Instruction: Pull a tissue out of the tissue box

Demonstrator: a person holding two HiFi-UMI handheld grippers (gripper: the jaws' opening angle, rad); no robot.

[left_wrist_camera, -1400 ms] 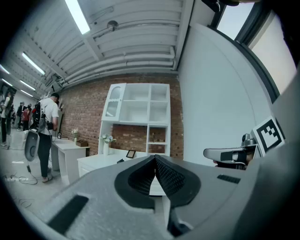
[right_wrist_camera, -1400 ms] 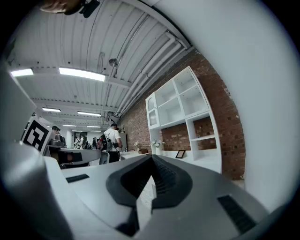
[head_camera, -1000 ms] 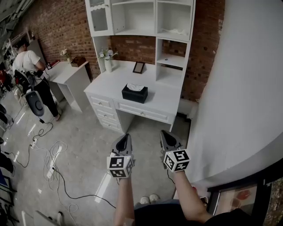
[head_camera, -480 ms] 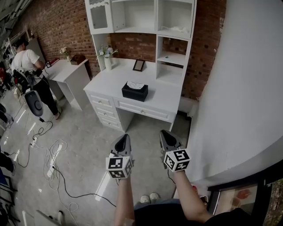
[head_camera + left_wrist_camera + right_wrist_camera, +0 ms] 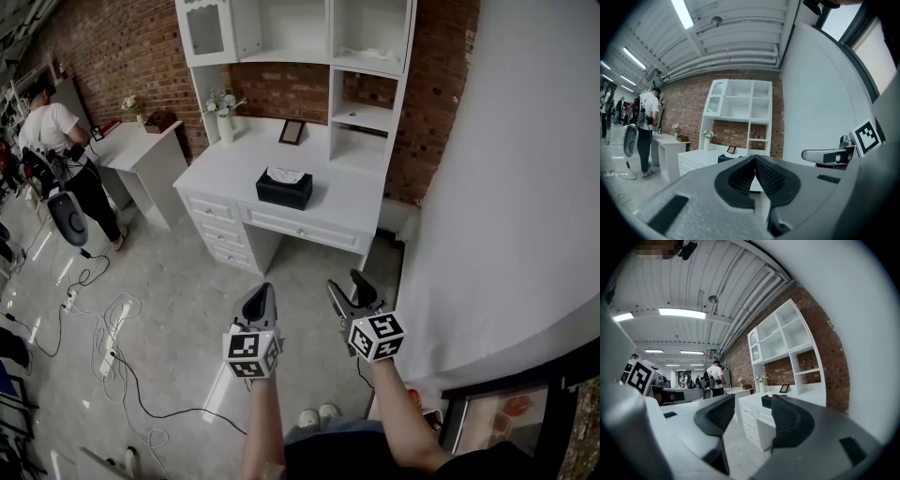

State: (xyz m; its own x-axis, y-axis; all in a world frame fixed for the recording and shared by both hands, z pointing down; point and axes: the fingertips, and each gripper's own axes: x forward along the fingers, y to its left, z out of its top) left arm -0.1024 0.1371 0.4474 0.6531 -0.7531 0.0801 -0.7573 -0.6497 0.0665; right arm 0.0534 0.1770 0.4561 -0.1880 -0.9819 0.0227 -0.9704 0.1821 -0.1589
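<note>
A black tissue box (image 5: 285, 188) with a white tissue showing on top sits on the white desk (image 5: 234, 169), far ahead of both grippers. It shows small in the left gripper view (image 5: 724, 158) and in the right gripper view (image 5: 766, 401). My left gripper (image 5: 262, 298) is held level over the floor, jaws shut and empty (image 5: 754, 163). Beside it, my right gripper (image 5: 344, 283) also points at the desk; its jaws are opening, with nothing between them (image 5: 752, 411).
A white shelf unit (image 5: 309, 56) rises on the desk, with a photo frame (image 5: 292, 131) and a vase of flowers (image 5: 225, 117). A person (image 5: 52, 131) stands at a second white desk (image 5: 141, 150) on the left. Cables (image 5: 103, 328) lie on the floor. A white curved wall (image 5: 506, 187) fills the right.
The right gripper's jaws have gone from shut to wide apart. The left gripper stays shut. Both hands stay in about the same place.
</note>
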